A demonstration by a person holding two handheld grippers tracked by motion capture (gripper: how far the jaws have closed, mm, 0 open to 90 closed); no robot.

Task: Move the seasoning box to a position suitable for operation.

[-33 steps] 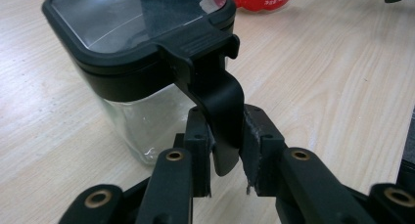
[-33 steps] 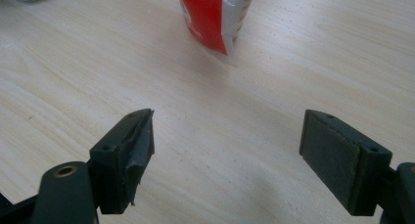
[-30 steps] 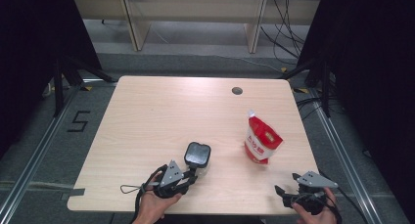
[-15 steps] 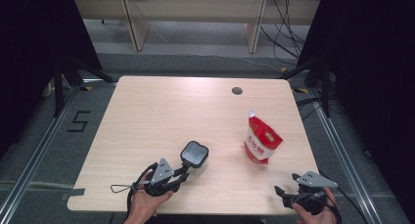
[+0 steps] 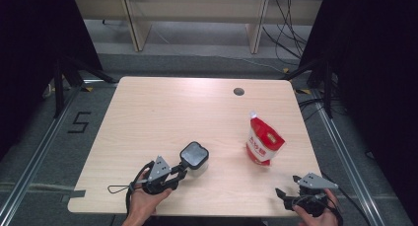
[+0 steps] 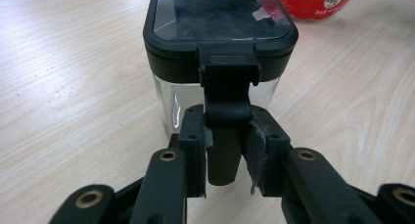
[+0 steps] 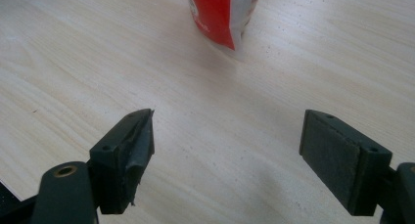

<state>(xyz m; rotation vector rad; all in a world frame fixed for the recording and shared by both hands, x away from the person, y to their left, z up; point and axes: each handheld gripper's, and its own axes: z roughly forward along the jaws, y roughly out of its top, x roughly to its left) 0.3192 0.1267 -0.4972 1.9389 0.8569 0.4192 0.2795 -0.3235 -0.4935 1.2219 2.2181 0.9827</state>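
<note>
My left gripper (image 6: 226,150) clamps the handle of the clear black-lidded container (image 6: 220,43), contents unclear, lower centre of the high view. My right gripper (image 7: 225,160) gapes, red pouch (image 7: 220,13) ahead.

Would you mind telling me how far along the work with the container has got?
Done: the left gripper is shut on the handle of the black-lidded container, which stands on the table. In hand: that grip. Left: the lid looks closed, the red pouch stands untouched, and the right gripper is open, so probably opening and filling.
</note>
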